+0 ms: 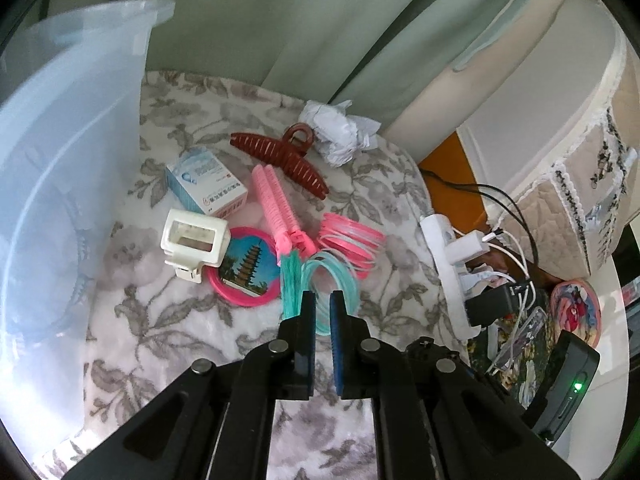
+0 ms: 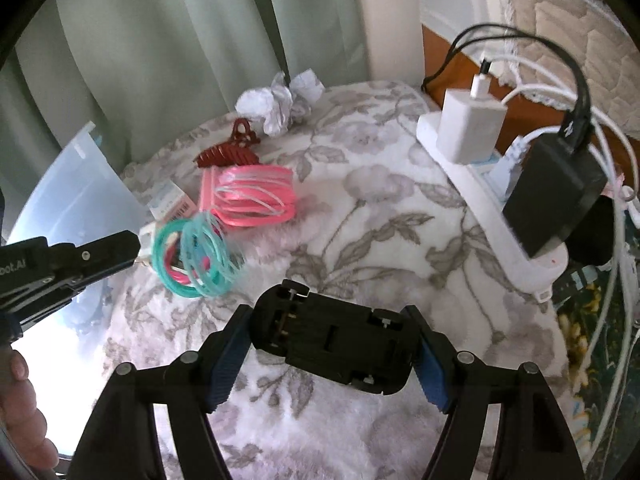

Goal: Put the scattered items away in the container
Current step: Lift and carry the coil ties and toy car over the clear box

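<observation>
My left gripper [image 1: 323, 312] is shut on the near edge of a teal spiral hair roller [image 1: 332, 276], which lies on the flowered blanket [image 1: 192, 344]. In the right wrist view this gripper [image 2: 134, 246] comes in from the left and meets the same teal roller [image 2: 196, 258]. My right gripper [image 2: 332, 360] is shut on a black toy car [image 2: 330, 342], held upside down above the blanket. The translucent plastic container [image 1: 68, 168] stands at the left. Beyond the teal roller lie a pink spiral roller [image 1: 350, 244], a pink comb clip [image 1: 276, 204] and a brown claw clip [image 1: 280, 160].
A blue-white box [image 1: 204, 184], a white plastic holder [image 1: 194, 242], a pink round mirror [image 1: 248, 276] and crumpled paper [image 1: 340, 132] also lie on the blanket. A white power strip [image 2: 492, 204] with chargers and cables lines the right edge. Green curtains hang behind.
</observation>
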### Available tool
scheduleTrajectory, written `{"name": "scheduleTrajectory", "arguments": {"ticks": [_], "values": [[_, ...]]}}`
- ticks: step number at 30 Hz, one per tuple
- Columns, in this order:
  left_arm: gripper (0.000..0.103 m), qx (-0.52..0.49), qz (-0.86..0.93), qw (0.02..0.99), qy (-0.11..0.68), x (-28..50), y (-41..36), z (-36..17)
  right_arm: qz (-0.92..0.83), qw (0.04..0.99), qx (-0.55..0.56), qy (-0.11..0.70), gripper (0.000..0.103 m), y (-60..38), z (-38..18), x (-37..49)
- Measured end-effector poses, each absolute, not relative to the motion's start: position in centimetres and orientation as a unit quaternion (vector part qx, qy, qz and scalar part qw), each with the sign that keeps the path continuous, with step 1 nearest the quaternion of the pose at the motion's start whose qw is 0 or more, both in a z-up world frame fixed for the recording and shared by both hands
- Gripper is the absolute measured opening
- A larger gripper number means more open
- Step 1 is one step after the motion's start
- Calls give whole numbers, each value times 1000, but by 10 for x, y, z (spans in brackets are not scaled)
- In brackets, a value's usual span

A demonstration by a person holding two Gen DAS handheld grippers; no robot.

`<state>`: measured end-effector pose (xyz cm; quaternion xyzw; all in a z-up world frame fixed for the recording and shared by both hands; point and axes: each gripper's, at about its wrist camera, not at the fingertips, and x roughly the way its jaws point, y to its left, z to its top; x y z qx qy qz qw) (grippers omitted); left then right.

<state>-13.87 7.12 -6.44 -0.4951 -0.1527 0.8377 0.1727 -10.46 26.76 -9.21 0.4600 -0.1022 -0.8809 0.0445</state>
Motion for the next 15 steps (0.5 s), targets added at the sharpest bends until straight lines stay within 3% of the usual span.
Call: {"name": "scheduleTrajectory", "arguments": {"ticks": [5, 9, 15], "values": [[6, -486, 844, 171, -146, -132, 72, -54, -889, 48, 442, -107, 77, 267, -80, -92], [13, -493, 842, 172, -133, -133, 81, -54, -890, 47, 438, -114, 77, 269, -77, -87], [37, -500, 838, 189, -110, -137, 109, -58, -889, 51, 436, -132, 77, 278, -77, -84]]}}
